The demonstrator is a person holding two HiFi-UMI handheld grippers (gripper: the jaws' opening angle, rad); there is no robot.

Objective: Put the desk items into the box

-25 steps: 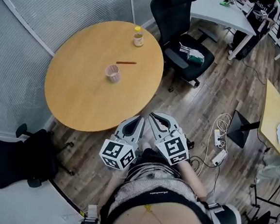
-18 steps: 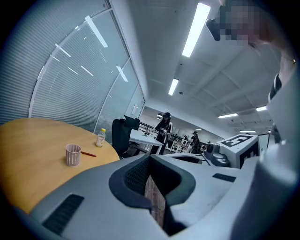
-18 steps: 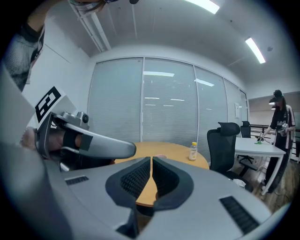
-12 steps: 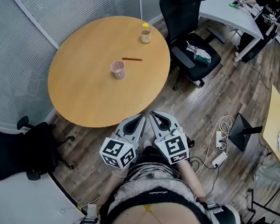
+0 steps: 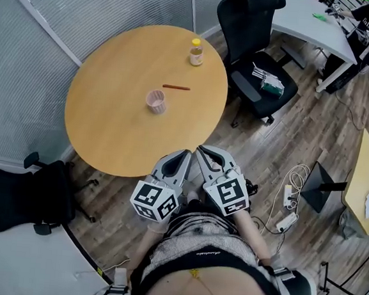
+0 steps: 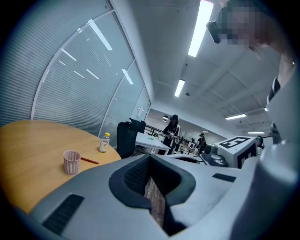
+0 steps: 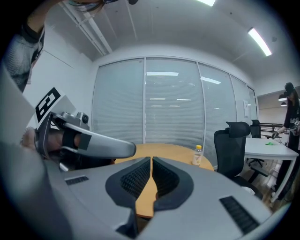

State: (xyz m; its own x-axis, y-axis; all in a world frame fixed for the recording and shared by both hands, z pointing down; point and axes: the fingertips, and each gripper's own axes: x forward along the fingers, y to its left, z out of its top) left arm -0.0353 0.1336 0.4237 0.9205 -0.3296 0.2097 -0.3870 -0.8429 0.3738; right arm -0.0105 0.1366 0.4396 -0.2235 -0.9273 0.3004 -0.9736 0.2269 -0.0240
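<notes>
At the far left of the head view, a low black chair [image 5: 13, 194] sits on the floor beside a round wooden table [image 5: 109, 130]. Three desk items lie on the tabletop, all toward its far half. A pink cup [image 5: 155, 100] stands upright near the middle. A red pencil [image 5: 175, 87] lies flat just beyond it, apart from the cup. A small bottle [image 5: 196, 51] with a yellow cap stands upright near the far edge.

Below the table's near rim, the left gripper [image 5: 182, 157] and right gripper [image 5: 202, 154] are held side by side close to the person's body, both short of the table and well apart from the items. In the left gripper view the jaws are pressed together with nothing between them. In the right gripper view the jaws likewise meet, leaving only a hairline slit, and hold nothing.

To the right, a black office chair [image 5: 257, 47] stands on the wood floor with small items on its seat. Past it are a white desk [image 5: 308, 23] and a power strip [image 5: 286, 221] with cables.
</notes>
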